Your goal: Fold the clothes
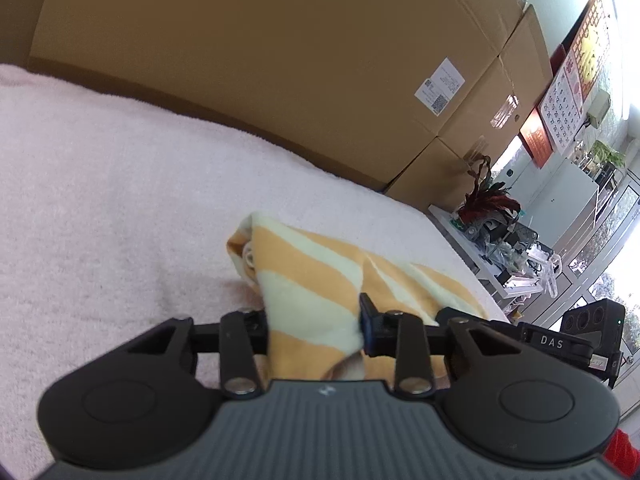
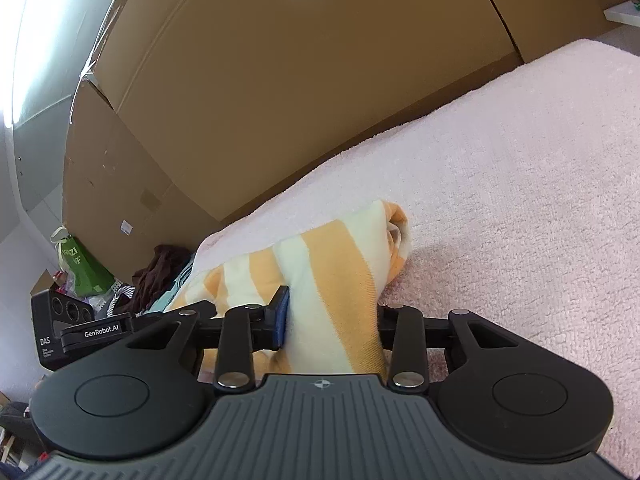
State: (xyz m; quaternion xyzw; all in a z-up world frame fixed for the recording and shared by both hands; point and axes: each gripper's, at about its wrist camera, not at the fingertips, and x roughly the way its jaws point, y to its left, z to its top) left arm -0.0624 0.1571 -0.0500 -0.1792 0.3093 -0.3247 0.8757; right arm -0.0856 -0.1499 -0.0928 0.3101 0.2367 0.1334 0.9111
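An orange-and-cream striped garment (image 1: pixel 320 276) lies bunched on the pink towel-covered surface (image 1: pixel 120 184). My left gripper (image 1: pixel 314 320) is shut on one end of it, cloth filling the gap between the fingers. In the right wrist view the same striped garment (image 2: pixel 332 264) is bunched between the fingers of my right gripper (image 2: pixel 332 320), which is shut on its other end. The far folded edge of the cloth rests on the pink surface (image 2: pixel 520 200). The other gripper's black body (image 2: pixel 72 328) shows at the left, close by.
Large cardboard boxes (image 1: pixel 260 60) stand right behind the surface. A white shelf with a red plant and clutter (image 1: pixel 492 220) is at the right. Clothes and a green bag (image 2: pixel 84 272) lie beyond the surface's left end.
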